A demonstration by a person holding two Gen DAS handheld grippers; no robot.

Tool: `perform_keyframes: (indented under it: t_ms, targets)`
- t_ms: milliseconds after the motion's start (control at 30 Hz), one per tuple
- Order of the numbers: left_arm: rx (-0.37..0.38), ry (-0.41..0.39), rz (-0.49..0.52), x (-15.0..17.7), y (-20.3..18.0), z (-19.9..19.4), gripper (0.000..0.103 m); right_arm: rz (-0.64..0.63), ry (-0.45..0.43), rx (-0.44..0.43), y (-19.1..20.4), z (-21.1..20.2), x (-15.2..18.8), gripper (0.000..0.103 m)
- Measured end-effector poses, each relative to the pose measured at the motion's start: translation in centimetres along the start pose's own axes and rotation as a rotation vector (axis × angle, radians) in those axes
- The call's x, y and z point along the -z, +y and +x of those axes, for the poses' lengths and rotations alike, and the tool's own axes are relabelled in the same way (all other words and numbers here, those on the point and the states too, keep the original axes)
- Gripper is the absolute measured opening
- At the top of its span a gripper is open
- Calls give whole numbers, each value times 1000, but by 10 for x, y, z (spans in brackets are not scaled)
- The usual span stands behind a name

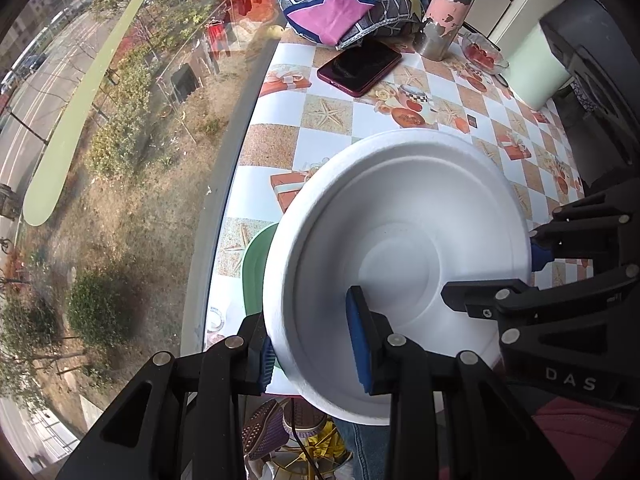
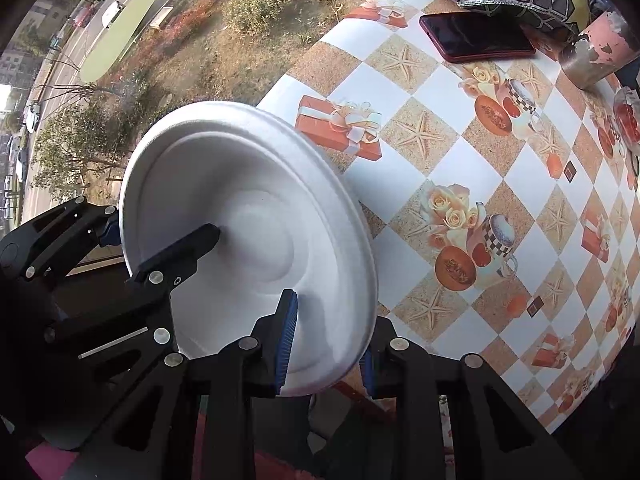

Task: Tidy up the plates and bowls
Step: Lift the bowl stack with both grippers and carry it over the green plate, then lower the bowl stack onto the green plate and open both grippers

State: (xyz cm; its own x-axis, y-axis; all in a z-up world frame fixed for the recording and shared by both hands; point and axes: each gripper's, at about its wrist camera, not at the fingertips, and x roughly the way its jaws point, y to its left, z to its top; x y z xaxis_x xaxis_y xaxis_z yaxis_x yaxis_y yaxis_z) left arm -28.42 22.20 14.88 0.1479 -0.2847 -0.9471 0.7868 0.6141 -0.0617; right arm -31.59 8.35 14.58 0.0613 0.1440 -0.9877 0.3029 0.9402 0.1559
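Plate (image 1: 400, 216) rim clamped btw both grippers' fingers, green dish (image 1: 256, 268) mostly hidden underneath.

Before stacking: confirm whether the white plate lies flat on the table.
No, the white plate is held tilted above the table by both grippers.

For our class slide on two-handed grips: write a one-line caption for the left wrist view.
Both grippers, left and right, clamp the rim of a white foam plate over a patterned table.
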Motion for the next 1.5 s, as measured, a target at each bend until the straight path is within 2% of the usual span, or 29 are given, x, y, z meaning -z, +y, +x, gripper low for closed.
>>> perform_keyframes:
  t_ms: [767, 1100, 1500]
  targets:
    - [-5, 16, -4, 5, 4, 4, 35, 23, 33, -30, -2, 10, -1, 31]
    - [-2, 76, -48, 13, 14, 23, 35, 26, 83, -35, 4, 33, -5, 31]
    - [-46, 101, -86, 13, 27, 35, 35, -1, 91, -32, 13, 49, -19, 31]
